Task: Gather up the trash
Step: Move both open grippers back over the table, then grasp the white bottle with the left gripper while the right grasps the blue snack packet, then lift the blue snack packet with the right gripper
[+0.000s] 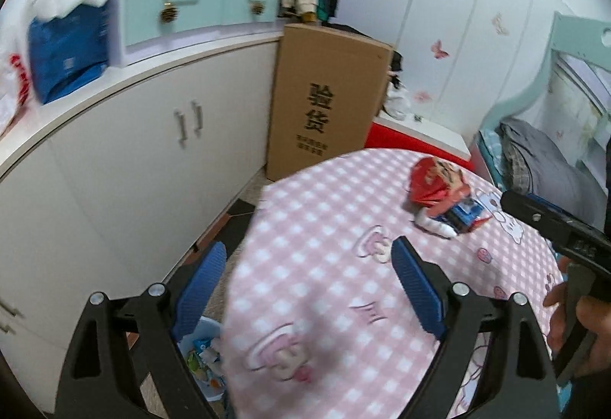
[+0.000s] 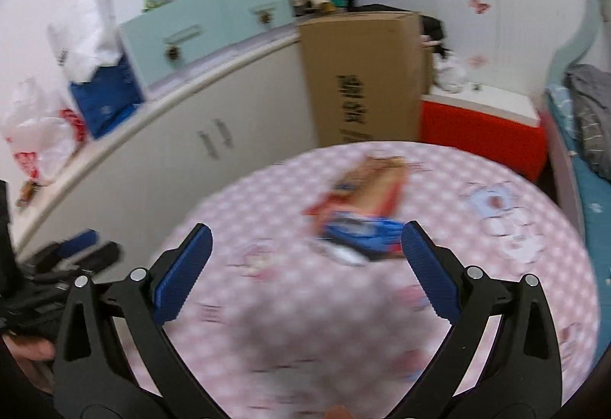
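Observation:
A pile of trash lies on the pink checked tablecloth (image 1: pixel 324 228): a red snack wrapper (image 1: pixel 433 184), a blue packet (image 1: pixel 464 215) and a white scrap (image 1: pixel 435 226). The same pile shows blurred in the right wrist view (image 2: pixel 366 213). My left gripper (image 1: pixel 309 289) is open and empty over the table's left edge, short of the pile. My right gripper (image 2: pixel 305 266) is open and empty, just short of the pile. A light blue bin (image 1: pixel 202 354) with wrappers in it stands on the floor by the table's left edge.
A white cabinet (image 1: pixel 126 167) runs along the left with bags and a teal drawer box on top. A tall cardboard box (image 1: pixel 324 98) and a red box (image 2: pixel 481 136) stand behind the table. A bed (image 1: pixel 546 167) lies at the right.

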`<move>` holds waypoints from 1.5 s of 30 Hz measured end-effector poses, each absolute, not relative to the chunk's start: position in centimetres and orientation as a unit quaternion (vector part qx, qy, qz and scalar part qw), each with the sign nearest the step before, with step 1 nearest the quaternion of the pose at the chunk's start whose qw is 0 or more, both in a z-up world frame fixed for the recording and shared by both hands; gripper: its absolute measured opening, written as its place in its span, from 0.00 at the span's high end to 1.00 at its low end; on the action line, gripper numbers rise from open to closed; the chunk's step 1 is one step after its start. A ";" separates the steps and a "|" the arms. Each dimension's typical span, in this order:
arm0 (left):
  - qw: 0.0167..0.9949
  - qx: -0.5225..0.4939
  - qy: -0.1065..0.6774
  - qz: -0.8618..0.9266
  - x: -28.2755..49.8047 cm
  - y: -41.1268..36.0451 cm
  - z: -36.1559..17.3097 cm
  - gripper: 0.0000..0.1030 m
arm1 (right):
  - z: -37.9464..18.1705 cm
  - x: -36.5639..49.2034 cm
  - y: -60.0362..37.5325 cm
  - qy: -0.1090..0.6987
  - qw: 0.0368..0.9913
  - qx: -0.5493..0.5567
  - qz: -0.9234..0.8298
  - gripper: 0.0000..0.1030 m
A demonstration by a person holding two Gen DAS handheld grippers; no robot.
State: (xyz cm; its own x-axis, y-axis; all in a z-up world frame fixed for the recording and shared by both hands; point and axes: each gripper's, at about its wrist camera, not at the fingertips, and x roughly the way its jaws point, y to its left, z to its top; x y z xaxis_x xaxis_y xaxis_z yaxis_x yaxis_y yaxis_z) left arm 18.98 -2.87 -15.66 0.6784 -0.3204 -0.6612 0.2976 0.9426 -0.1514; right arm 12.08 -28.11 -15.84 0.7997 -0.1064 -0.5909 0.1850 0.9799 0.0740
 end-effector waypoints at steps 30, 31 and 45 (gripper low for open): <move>0.864 0.068 0.408 -0.287 23.8 -17.9 -21.7 0.16 | -19.0 11.3 -34.1 0.348 0.933 0.095 -0.011 0.88; 0.864 0.068 0.409 -0.285 24.2 -18.2 -21.9 0.16 | -19.1 10.9 -34.2 0.351 0.931 0.098 -0.013 0.88; 0.840 0.044 0.438 -0.318 25.6 -19.4 -23.3 0.61 | -21.6 9.5 -36.1 0.360 0.919 0.159 -0.028 0.40</move>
State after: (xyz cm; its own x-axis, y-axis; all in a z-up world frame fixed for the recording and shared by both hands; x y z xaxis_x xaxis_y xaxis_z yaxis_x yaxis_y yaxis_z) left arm 25.62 -19.38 -23.28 0.4139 -0.4958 -0.7635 0.5732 0.7935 -0.2045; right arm 9.49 -36.08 -21.64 0.7396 0.0629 -0.6701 0.1661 0.9478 0.2722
